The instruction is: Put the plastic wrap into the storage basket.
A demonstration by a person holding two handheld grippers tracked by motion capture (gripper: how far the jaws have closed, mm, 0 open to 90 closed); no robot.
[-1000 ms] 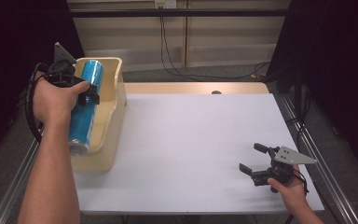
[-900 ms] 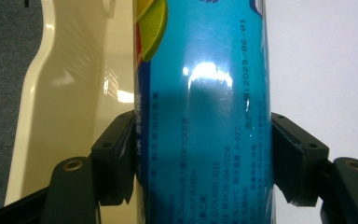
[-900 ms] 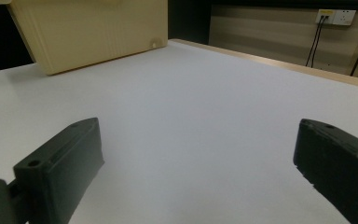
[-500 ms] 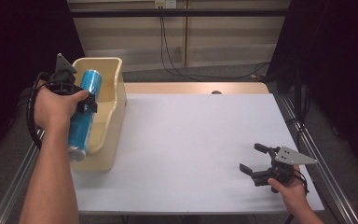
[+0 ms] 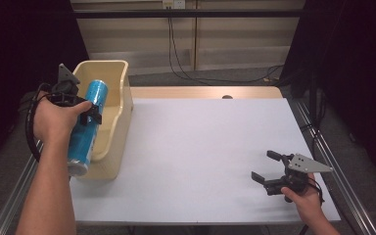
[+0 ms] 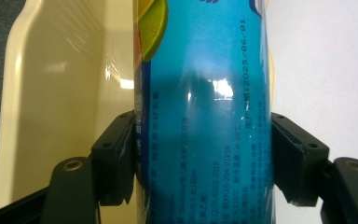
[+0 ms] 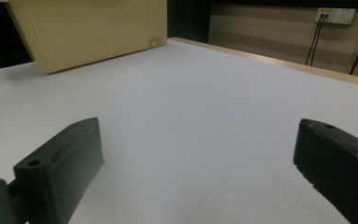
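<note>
High view, left: I see my left gripper (image 5: 89, 116) clamped across the middle of a tall blue cylindrical can (image 5: 86, 128), tilted, held over the near end of the cream plastic bin (image 5: 122, 105) at the table's left edge
High view, right: my right gripper (image 5: 266, 169) rests low on the white tabletop (image 5: 196, 147), jaws spread wide, nothing between them, well apart from the can
Left gripper view: both black jaws press the can's (image 6: 205, 102) sides; bin's cream wall (image 6: 51, 93) sits behind it
Right gripper view: jaws stand wide over bare tabletop (image 7: 191, 116); bin (image 7: 88, 32) far off
</note>
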